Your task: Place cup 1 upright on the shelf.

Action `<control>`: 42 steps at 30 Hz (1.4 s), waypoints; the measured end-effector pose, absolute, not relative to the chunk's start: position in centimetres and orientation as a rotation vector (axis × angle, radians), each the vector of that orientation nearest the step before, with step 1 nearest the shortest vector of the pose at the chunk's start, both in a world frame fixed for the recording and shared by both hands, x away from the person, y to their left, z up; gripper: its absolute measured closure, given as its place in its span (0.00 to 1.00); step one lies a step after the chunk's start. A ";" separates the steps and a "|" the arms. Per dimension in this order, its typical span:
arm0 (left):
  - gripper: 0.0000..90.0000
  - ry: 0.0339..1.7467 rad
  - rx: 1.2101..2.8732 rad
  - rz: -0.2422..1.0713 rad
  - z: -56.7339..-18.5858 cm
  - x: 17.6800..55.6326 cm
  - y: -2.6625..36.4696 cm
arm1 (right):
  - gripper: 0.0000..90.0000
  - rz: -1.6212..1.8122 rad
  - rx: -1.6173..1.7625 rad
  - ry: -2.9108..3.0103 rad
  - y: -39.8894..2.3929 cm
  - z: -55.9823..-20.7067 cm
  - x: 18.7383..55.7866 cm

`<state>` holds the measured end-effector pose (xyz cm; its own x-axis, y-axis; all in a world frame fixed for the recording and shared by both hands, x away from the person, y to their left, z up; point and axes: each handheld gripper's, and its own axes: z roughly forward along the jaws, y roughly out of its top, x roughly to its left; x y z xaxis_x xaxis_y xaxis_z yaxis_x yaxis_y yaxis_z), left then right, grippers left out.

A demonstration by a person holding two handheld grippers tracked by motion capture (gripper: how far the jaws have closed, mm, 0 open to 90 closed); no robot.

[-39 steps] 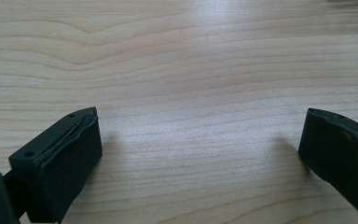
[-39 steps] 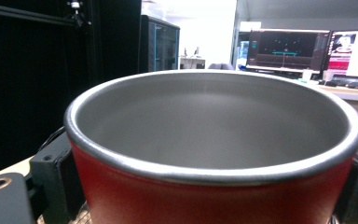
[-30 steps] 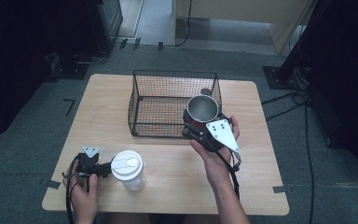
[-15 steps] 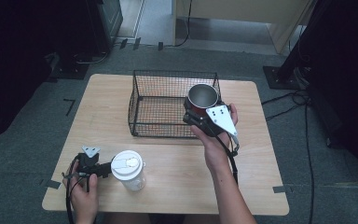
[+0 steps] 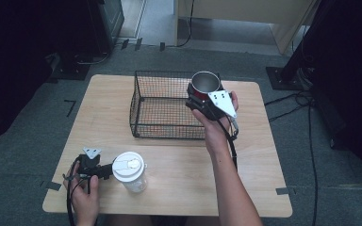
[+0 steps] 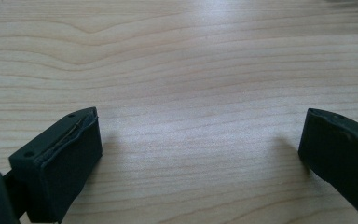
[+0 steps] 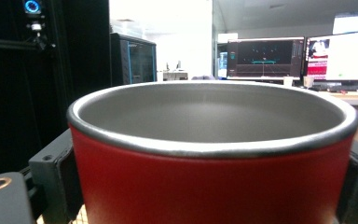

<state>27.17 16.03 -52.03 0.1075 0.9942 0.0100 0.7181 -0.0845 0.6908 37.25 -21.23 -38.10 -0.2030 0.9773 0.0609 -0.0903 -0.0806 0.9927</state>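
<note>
A red mug (image 5: 204,84) with a steel inside hangs upright in the air over the far right corner of a black wire basket (image 5: 141,108). My right gripper (image 5: 201,97) is shut on its lower wall. In the right gripper view the mug (image 7: 214,140) stands close up, and a black finger (image 7: 51,182) presses on each side of it. My left gripper (image 5: 104,170) rests near the table's front left edge, beside a white lidded cup (image 5: 129,170). In the left gripper view its jaws (image 6: 200,158) stand wide open over bare wood.
The basket sits on the far middle of the wooden table (image 5: 254,155). Cables (image 5: 287,101) run over the floor to the right of the table. Dark equipment stands behind it.
My right gripper has carried the red mug away from the person, from the basket's near right side to its far right corner. The left gripper and the white cup have stayed put.
</note>
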 end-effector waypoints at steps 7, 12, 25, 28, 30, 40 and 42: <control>0.00 1.663 1.862 0.678 -52.0 27.2 16.0 | 0.08 1.432 1.154 1.247 -21.3 -39.1 39.5; 0.00 1.663 1.862 0.678 -52.0 27.2 16.0 | 0.08 1.403 1.160 1.298 -20.9 -39.9 40.9; 0.00 1.658 1.868 0.676 -52.0 27.2 16.0 | 0.08 1.304 1.224 1.405 -19.6 -42.2 43.9; 0.00 1.656 1.871 0.675 -52.0 27.2 16.0 | 0.08 1.296 1.254 1.419 -19.5 -42.7 44.3; 0.00 1.655 1.871 0.676 -52.0 27.2 16.0 | 0.08 1.267 1.272 1.436 -19.4 -42.9 44.6; 0.00 1.654 1.872 0.675 -52.0 27.2 16.0 | 0.08 1.185 1.349 1.497 -19.4 -44.0 45.9; 0.00 1.654 1.872 0.675 -52.0 27.2 16.0 | 0.08 1.182 1.363 1.509 -19.3 -44.1 46.2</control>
<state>27.20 15.98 -52.03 0.1181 0.9929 0.0132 0.7182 -0.0946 0.6894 46.20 -19.27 -44.08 -0.1313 0.9905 0.0407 0.2770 -0.0028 0.9609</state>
